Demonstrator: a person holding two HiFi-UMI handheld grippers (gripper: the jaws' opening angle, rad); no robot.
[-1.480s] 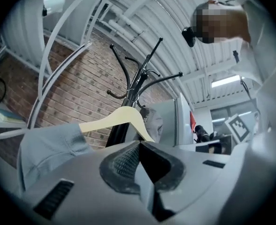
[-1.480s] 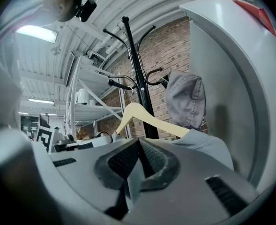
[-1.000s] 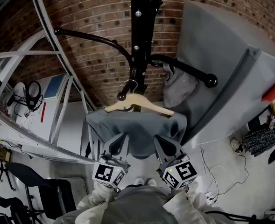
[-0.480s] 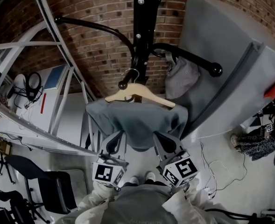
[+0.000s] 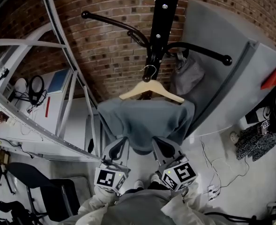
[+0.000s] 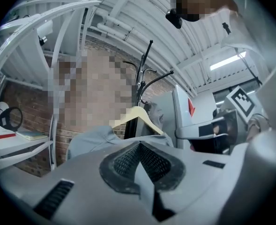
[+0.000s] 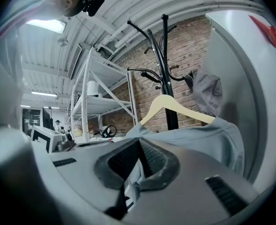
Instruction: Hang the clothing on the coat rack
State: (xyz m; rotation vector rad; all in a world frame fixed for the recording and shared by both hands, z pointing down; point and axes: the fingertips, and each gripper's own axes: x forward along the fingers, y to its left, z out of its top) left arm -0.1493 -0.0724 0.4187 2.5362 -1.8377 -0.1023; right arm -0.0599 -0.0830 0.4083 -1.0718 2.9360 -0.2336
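Grey shirt [image 5: 147,118] on wooden hanger [image 5: 152,90], held close before the coat rack [image 5: 159,29]. The left gripper [image 5: 116,146] and right gripper [image 5: 162,146] each clamp its lower hem (thin cloth, apt to slip). Raise both evenly, guiding the hanger hook [image 5: 149,71] over a peg without tilting.

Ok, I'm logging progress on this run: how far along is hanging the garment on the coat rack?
Done: the grey garment is draped on the wooden hanger, whose hook sits at a short peg of the coat rack; whether it is fully seated I cannot tell. In hand: the left gripper and right gripper are both shut on its lower hem. Remaining: confirm the hook holds, then release.
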